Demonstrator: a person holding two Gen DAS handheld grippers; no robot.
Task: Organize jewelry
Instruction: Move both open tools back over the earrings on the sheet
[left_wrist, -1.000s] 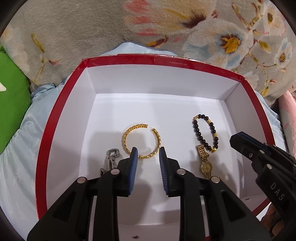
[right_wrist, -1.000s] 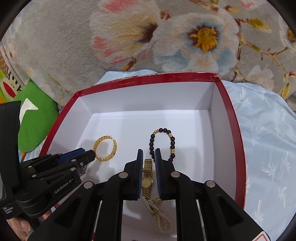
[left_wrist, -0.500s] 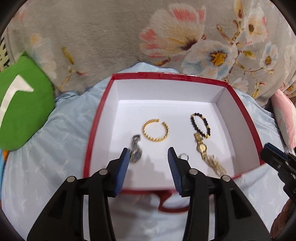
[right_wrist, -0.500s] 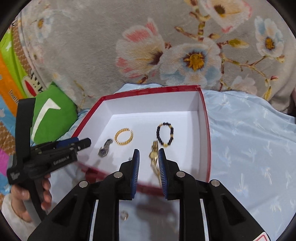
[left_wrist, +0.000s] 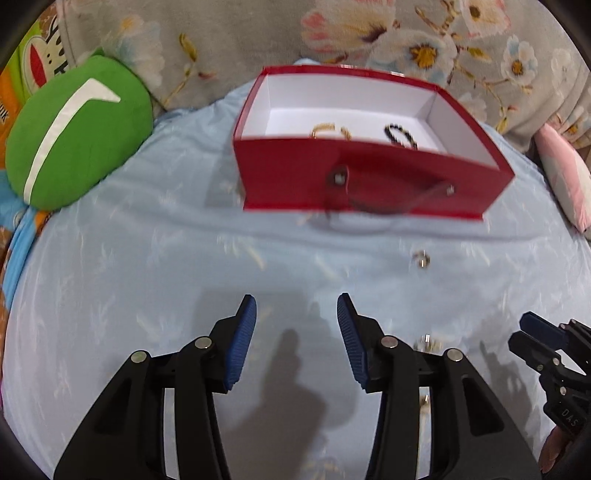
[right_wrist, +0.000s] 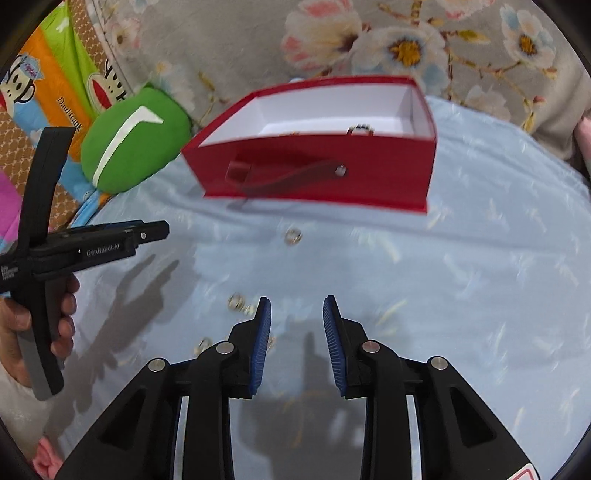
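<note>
A red box (left_wrist: 369, 181) with a white inside stands on the light blue cloth; it also shows in the right wrist view (right_wrist: 317, 170). A gold bangle (left_wrist: 328, 130) and a black bead bracelet (left_wrist: 400, 134) peek over its near wall. A silver ring (left_wrist: 421, 258) lies on the cloth in front of the box, also in the right wrist view (right_wrist: 293, 236). Small metal pieces (right_wrist: 238, 302) lie near my right gripper (right_wrist: 297, 332), which is open and empty. My left gripper (left_wrist: 295, 332) is open and empty, well back from the box.
A green cushion (left_wrist: 74, 129) lies left of the box. A floral blanket (left_wrist: 406, 37) runs behind it. A pink pillow (left_wrist: 565, 177) sits at the right. A cartoon-print mat (right_wrist: 48, 85) is far left. The light blue cloth (right_wrist: 480, 295) covers the surface.
Both grippers have pulled back and down from over the box to low above the cloth, and their jaws have opened wider. The jewelry stays in the box.
</note>
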